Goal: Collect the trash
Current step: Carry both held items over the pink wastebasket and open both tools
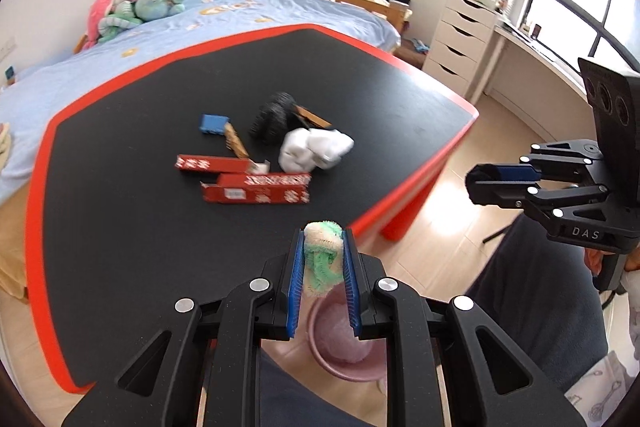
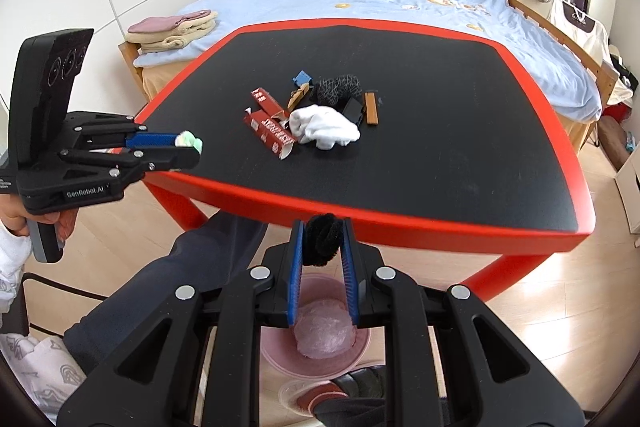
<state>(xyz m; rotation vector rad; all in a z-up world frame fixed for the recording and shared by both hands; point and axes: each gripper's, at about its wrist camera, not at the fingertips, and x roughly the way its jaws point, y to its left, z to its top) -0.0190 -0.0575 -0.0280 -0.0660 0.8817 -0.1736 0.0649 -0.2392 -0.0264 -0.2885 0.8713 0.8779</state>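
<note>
Off the bench point(image 2: 400, 187), each hand-held gripper hangs over the pink bin point(image 2: 280, 355), left point(image 1: 323, 251) pinching green fuzz point(image 1: 322, 259), right point(image 2: 323, 241) pinching black fuzz point(image 2: 323, 239), seemingly poised to drop them.

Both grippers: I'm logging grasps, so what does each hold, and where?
The left gripper pinches a green-and-cream fuzzy scrap near its top. The right gripper clamps a black fuzzy scrap across its middle.

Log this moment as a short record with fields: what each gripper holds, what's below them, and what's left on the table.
left gripper: shut on green and cream fuzzy scrap
right gripper: shut on black fuzzy scrap
below grippers: pink plastic basin on floor
table: black top, red rim
left on table: red cardboard boxes, white crumpled cloth, black mesh ball, small blue box
</note>
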